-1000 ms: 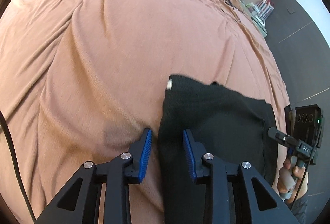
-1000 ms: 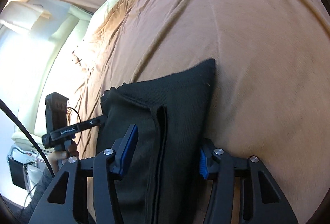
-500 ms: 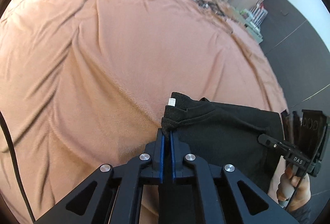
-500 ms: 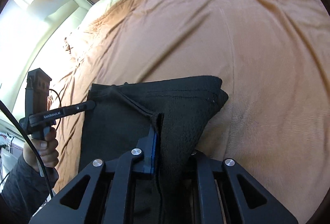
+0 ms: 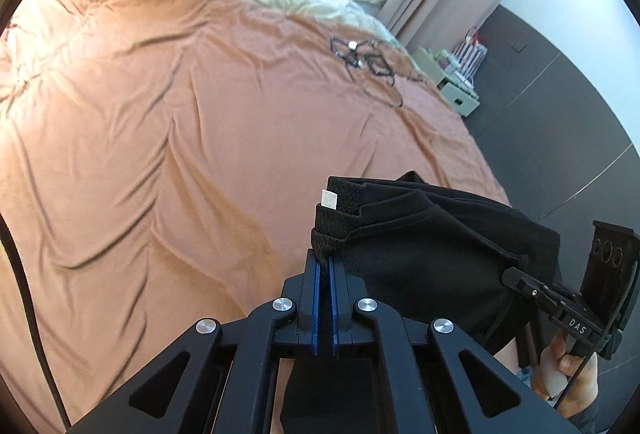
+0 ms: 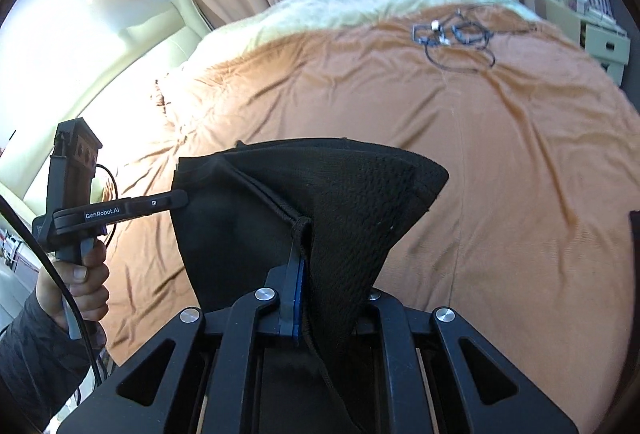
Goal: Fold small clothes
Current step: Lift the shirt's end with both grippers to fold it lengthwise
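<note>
Both claws have just clamped down on the black garment (image 5: 432,246) and lifted it off the bed (image 5: 160,154). Left claw (image 5: 324,266) pinches one corner, right claw (image 6: 298,274) the other, so it hangs between them. Probably shorts, hard to tell. Looks ready to carry over for the next fold.

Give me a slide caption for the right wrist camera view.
Right gripper and left gripper both clamp a black garment, lifted above the orange bedspread.
</note>
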Tool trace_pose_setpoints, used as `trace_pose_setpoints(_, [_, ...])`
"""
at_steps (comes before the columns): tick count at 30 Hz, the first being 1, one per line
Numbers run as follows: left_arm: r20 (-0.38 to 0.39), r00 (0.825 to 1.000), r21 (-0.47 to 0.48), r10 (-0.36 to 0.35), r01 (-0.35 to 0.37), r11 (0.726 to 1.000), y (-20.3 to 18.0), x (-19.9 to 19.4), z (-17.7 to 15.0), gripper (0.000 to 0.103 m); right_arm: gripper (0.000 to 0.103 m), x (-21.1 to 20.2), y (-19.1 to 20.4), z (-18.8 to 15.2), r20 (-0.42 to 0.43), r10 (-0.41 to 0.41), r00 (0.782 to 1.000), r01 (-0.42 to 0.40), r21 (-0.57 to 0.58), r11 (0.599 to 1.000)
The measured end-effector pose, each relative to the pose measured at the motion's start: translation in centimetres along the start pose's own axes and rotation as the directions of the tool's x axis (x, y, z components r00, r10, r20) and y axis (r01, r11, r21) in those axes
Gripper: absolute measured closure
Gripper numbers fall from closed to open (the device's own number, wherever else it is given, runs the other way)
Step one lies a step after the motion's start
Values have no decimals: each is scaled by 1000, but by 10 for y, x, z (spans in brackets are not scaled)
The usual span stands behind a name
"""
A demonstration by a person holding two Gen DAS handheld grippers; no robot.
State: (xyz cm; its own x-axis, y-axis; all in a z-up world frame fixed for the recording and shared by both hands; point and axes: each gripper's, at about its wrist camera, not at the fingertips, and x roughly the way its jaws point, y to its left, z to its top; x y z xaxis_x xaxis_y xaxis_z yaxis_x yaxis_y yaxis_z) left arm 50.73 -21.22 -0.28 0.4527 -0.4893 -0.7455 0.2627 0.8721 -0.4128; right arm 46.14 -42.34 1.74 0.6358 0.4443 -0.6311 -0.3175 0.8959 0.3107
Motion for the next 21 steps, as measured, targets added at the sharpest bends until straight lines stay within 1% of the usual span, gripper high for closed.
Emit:
trace_pose_setpoints(1, [14,1000,7,-1,1,1000,-5,-13,-2,99,95,-17,7,-5,19,-1,1000,1,-8,1000])
trace_pose_setpoints(6, [78,997,28,-2,0,1000,-27,-69,-9,99,95,-68,37,-21,71,12,997,-9,-38,999])
trace_pose_setpoints(8, [113,994,38,0,-5,999,-36,-97,-11,99,95,-93,51,-27,96,23,995,-17,-56,998])
trace_pose_setpoints(10, [141,990,42,0,-6,999,-41,-118,-12,99,95,-110,61,-31,113,32,993,-24,-70,997])
trace_pose_setpoints(12, [178,984,45,-3,-5,999,-47,-145,-13,99,95,-134,78,-37,133,42,990,-30,-92,995])
trace_pose_setpoints(16, [246,969,43,-12,1,999,-53,-198,-17,99,95,-164,102,-43,164,56,985,-35,-126,991])
trace_pose_setpoints(21, [311,950,45,-18,5,999,-49,-249,-22,99,95,-196,138,-51,184,77,980,-45,-169,985])
